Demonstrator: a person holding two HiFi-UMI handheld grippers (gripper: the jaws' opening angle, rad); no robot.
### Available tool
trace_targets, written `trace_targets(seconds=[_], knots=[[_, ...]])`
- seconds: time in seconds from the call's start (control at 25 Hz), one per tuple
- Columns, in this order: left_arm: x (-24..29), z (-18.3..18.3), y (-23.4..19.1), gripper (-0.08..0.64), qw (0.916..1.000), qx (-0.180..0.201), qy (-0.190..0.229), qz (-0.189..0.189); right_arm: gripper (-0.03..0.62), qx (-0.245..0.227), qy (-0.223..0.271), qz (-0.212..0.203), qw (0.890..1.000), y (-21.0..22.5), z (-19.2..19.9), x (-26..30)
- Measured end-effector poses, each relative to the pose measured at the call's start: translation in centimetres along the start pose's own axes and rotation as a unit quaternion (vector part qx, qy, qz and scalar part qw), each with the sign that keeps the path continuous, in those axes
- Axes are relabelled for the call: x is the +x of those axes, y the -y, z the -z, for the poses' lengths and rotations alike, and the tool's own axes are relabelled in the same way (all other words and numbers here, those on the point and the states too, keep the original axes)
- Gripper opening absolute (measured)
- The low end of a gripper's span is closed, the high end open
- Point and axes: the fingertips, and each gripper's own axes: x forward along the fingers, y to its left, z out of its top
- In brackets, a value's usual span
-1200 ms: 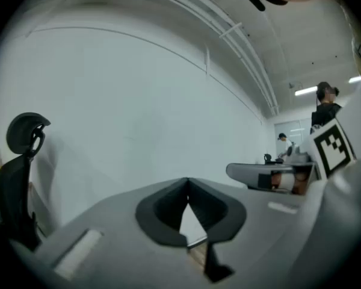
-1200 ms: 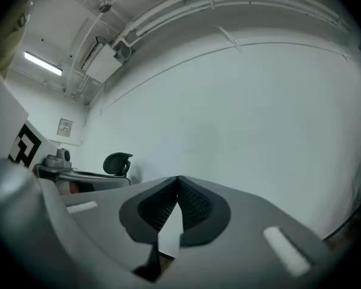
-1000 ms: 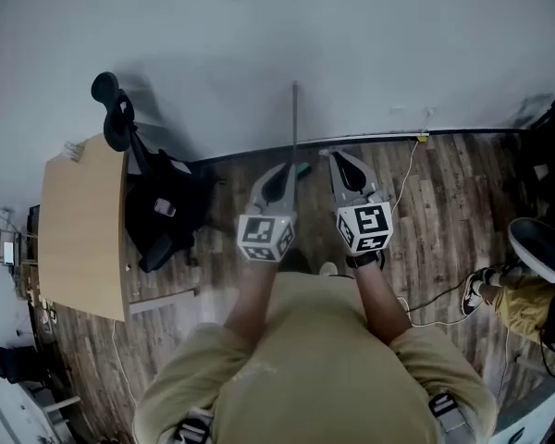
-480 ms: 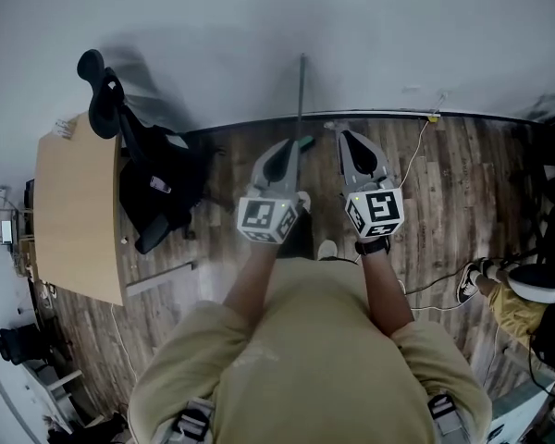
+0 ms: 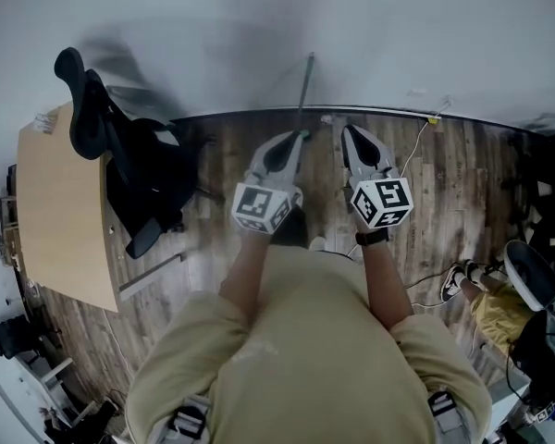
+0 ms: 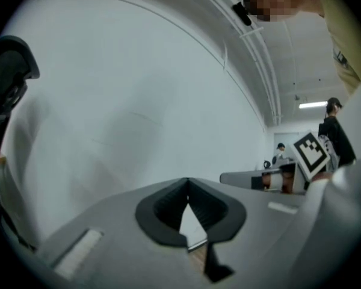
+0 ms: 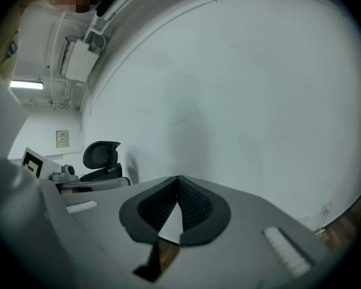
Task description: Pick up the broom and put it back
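L gripper: jaws pressed tog., tips meeting, nothing btwn them, so it's empty. R gripper: same, jaws closed tip to tip, nothing held. In head view both are held out roughly level in front of the person's chest, side by side w/ a gap btwn them, marker cubes facing up.

Broom is just ahead of them: thin grey handle leaning a little against the white wall, w/ a green bit low on it just beside the L gripper's tip (touching or not, can't tell from head view; L gripper view shows no handle in the jaws). R gripper sits right of the handle, apart from it. Broom head can't be made out.

Wood-plank floor runs up to a dark baseboard under the wall. To the left, a black office chair w/ headrest stands beside a light wood desk. Far right, another person's shoe at the frame edge
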Motion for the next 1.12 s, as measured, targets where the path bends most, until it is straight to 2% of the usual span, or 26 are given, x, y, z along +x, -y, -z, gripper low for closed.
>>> trace_targets(seconds=[0.08,0.32,0.52,0.68,0.84,1.12], knots=[[0.9,0.5,-2.2,0.002,0.9999,-0.009,-0.009,-0.005,0.003,0.010,-0.026,0.000,1.000,0.5,1.1,2.2],[3.8,3.3,-8.5,0.002,0.9983,-0.037,-0.041,-0.018,0.005,-0.010,-0.082,0.023,0.996,2.2,4.1,8.4],[5.8,6.6,-11.8,0.002,0.9957,-0.047,-0.078,-0.014,0.005,-0.016,-0.124,0.047,0.991,3.8,7.4,12.5],[7.3,10.7,-14.1,0.002,0.9921,-0.058,-0.109,-0.021,0.005,0.008,-0.145,0.060,0.988,5.3,11.3,14.9],[9.0,14.7,-15.7,0.002,0.9876,-0.065,-0.141,-0.023,0.033,0.030,-0.176,0.056,0.982,7.2,16.2,16.7],[13.1,20.6,-19.4,0.002,0.9797,-0.096,-0.164,-0.066,0.092,0.047,-0.231,0.036,0.971,11.4,23.9,20.1]])
